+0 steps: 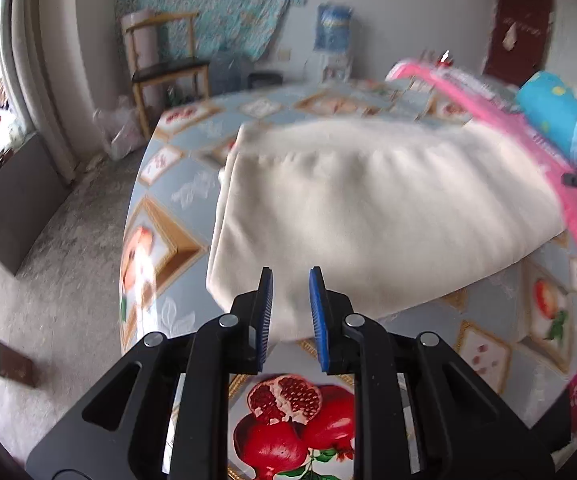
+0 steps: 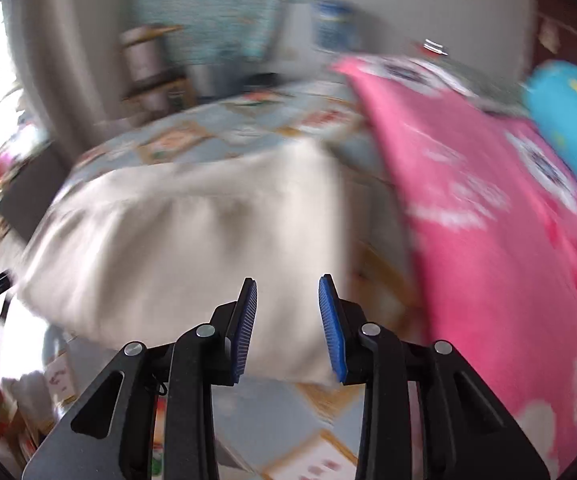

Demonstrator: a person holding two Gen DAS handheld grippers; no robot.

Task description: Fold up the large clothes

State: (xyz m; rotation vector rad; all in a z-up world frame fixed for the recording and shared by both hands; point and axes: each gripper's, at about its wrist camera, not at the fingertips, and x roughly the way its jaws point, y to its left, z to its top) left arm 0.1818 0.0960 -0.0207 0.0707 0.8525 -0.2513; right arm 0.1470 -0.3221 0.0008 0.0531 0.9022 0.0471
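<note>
I am holding both the left gripper (image 1: 290,312) and the right gripper (image 2: 288,328) parted and empty over the near edge of the folded cream garment (image 1: 368,208); it looks soft, light, best pinched at a corner.

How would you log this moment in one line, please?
cream garment: folded on table | left gripper: open, empty | right gripper: open, empty

The right tool (image 2: 287,300) hung over the near edge of a folded cream garment (image 2: 192,236), its blue pads apart with nothing pressed between them. The garment lay on a patterned worktop (image 2: 248,412), beside a pink printed cloth (image 2: 488,240). The whole view was motion-blurred.
</note>
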